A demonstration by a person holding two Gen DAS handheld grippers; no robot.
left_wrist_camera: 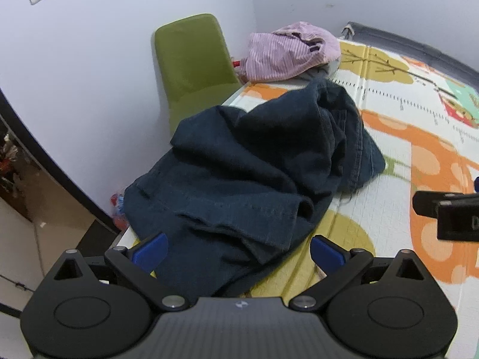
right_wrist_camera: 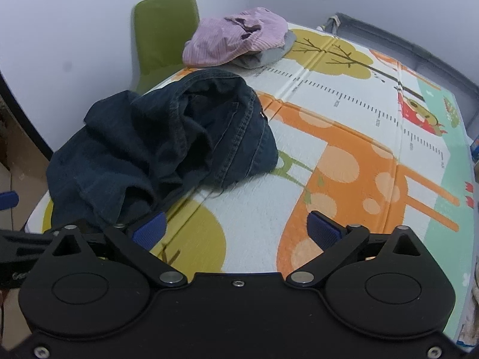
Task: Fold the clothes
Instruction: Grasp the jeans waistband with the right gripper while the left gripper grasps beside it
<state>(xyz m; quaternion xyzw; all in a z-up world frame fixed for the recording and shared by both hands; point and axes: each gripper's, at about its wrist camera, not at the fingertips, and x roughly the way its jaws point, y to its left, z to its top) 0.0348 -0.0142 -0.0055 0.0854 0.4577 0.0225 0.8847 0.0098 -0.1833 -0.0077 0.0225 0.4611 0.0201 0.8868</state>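
Left wrist: one jeans heap (left_wrist_camera: 254, 161), one pink garment (left_wrist_camera: 287, 51); both grippers' jaws spread, empty.

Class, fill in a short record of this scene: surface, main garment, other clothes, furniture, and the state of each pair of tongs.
surface: play mat with a giraffe and ruler print
main garment: dark jeans, crumpled, unfolded, near the mat's left edge
other clothes: pink striped garment heaped on a grey one at the far corner
furniture: green chair behind the mat
left tongs: open, just short of the jeans
right tongs: open, over bare mat
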